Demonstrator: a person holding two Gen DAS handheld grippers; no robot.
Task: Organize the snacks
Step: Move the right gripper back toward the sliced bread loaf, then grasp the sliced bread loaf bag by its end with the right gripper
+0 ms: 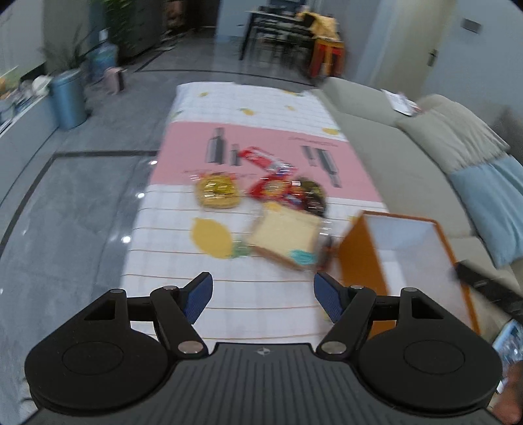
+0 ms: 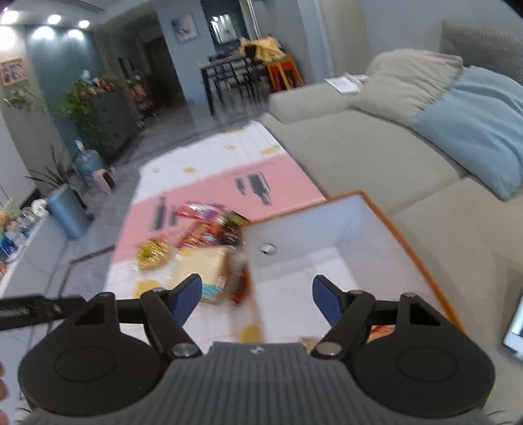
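Several snacks lie on a table with a lemon-print cloth: a wrapped sandwich bread, a yellow packet, a red packet, a dark packet and a red bar. An orange-rimmed white box stands to their right. My left gripper is open and empty, short of the bread. My right gripper is open and empty, straddling the left wall of the box. The bread and yellow packet show left of it.
A grey sofa with a blue cushion runs along the right. A snack wrapper lies in the box's near corner. A blue bin and plants stand on the floor at the left. A dining table is far back.
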